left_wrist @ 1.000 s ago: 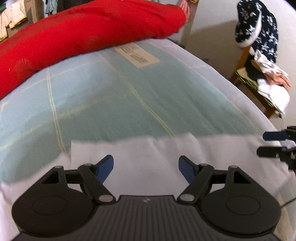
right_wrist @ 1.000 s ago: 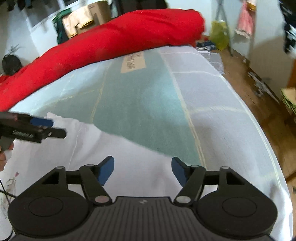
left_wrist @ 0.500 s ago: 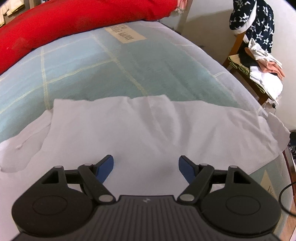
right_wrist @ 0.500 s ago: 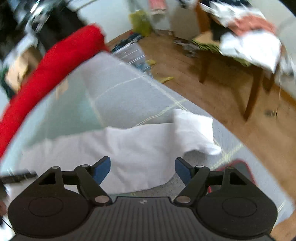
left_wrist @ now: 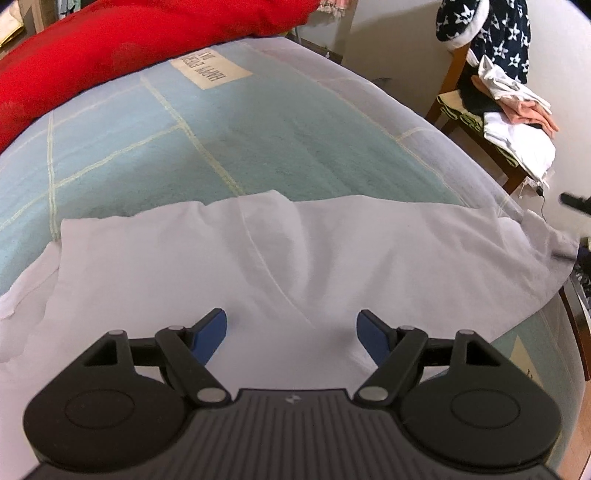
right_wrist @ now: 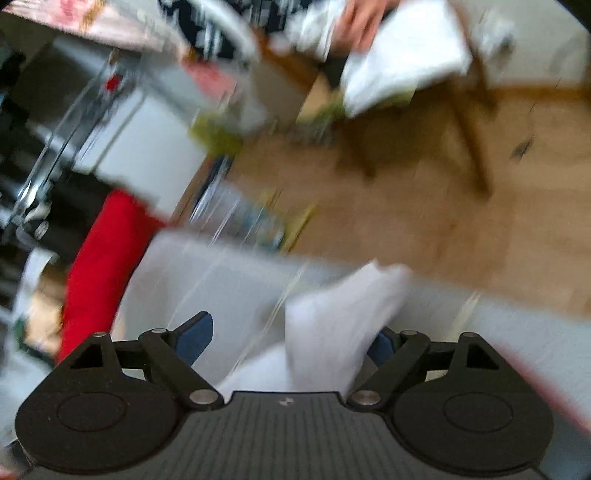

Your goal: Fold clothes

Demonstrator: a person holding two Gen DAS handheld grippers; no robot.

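white garment (left_wrist: 332, 258) lies spread across the near part of the bed (left_wrist: 258, 140); left gripper (left_wrist: 291, 332) hovers over it, jaws apart; right gripper (right_wrist: 288, 339) has just been opening, its right-edge flap between them unpinched; might slip off or bunch

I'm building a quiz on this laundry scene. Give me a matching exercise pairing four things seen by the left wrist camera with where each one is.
Things:
1. white T-shirt
2. red quilt
3. printed label
4. star-patterned garment

Places:
A. draped high over the chair
B. bunched along the bed's far edge
C. spread flat on the blanket's near part
D. sewn on the blanket near the far edge

Pairs: 1-C, 2-B, 3-D, 4-A
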